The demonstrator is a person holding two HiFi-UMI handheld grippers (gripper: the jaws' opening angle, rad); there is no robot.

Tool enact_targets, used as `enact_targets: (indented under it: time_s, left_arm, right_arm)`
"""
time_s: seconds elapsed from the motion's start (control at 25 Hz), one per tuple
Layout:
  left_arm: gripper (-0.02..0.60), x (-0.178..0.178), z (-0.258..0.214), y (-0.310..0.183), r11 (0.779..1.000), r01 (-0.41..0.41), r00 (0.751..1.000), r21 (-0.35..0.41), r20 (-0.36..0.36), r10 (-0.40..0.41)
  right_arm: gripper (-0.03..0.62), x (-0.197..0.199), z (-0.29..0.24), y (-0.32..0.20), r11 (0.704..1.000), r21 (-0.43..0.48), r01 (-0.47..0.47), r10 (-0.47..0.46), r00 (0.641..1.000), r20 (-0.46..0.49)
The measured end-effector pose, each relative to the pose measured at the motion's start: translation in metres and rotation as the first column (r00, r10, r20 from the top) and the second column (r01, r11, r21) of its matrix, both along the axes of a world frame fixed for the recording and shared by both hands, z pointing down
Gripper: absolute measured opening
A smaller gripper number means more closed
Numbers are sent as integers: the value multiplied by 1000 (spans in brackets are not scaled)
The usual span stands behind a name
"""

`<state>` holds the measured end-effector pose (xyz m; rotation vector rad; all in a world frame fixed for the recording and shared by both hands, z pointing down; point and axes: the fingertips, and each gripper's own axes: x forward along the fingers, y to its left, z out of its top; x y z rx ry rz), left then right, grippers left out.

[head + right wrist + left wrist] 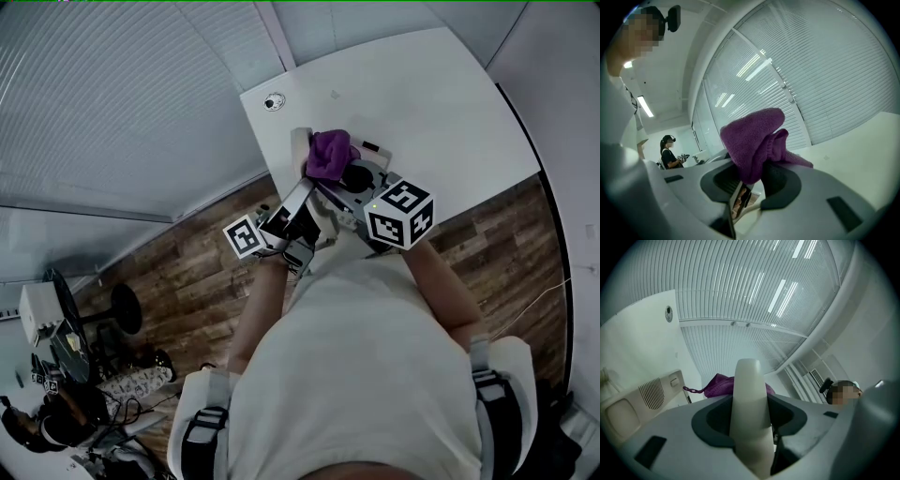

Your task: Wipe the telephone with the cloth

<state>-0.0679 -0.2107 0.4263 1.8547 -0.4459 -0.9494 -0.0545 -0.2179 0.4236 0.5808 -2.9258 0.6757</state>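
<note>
Left gripper: clamps the cream handset of the telephone, jaws spread wide with one on either side of it. Handset stands upright between them, its rounded end uppermost. In the head view, left gripper reaches up and away from the body over the edge of the white table, with the handset at its tip.

Right gripper: pinches the purple cloth, jaws closed narrow on its lower folds, the rest bunched in a mound above them. In the head view, right gripper points in from the right, placing the cloth just beside the upper end of the handset. Contact between the two not confirmable. From the left gripper view, cloth shows close behind the handset.

Telephone base: cream, with a slotted speaker grille, sits on the table to the left of the held handset.

Also noted: small round fitting set in the table near its far corner, wood floor below, a second person standing well off in the right gripper view.
</note>
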Motion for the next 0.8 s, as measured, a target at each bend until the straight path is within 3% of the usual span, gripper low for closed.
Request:
enact_targets:
  time_s: [0.8]
  left_arm:
    - [224, -14, -6, -6, 1000, 30, 1000, -8, 0, -30]
  right_arm:
    - [120, -8, 6, 28, 976, -30, 214, -215, 975, -62]
